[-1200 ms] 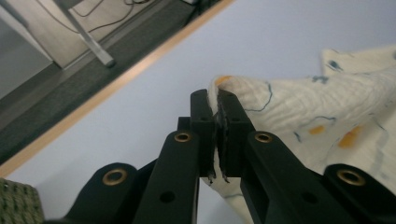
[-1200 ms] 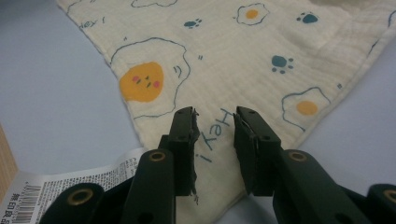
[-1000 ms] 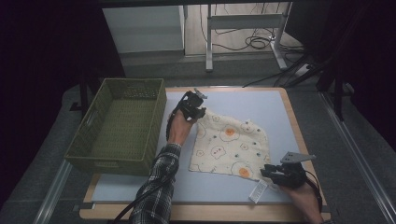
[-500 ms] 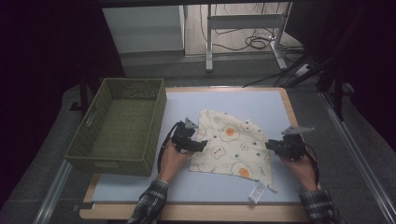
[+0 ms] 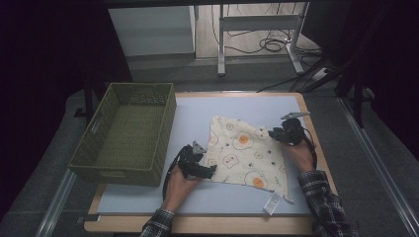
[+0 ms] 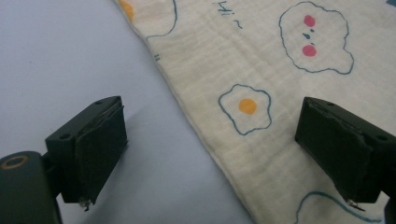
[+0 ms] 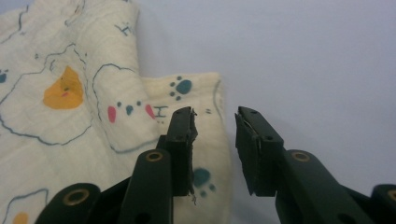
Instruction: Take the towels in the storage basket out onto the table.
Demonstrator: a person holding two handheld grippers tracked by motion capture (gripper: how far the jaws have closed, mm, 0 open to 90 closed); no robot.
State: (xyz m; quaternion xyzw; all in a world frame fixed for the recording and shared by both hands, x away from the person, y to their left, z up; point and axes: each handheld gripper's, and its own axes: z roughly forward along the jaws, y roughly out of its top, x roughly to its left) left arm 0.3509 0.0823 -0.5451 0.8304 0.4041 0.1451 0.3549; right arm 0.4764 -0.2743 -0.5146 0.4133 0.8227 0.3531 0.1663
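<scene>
Both hands just shifted: the left gripper point(image 5: 197, 165) came down to the printed cloth point(image 5: 244, 153)'s near-left edge, jaws wide apart straddling it; the right gripper point(image 5: 288, 133) slid up to the far-right corner, jaws slightly apart. Cloth's flat on the blue mat point(image 5: 192, 118). Looks like a fold's next.

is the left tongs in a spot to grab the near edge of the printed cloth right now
Probably yes. The left tongs are open, with one jaw over the blue table top and the other over the printed cloth, so the cloth's hem runs between them. Nothing lies in the way.
</scene>
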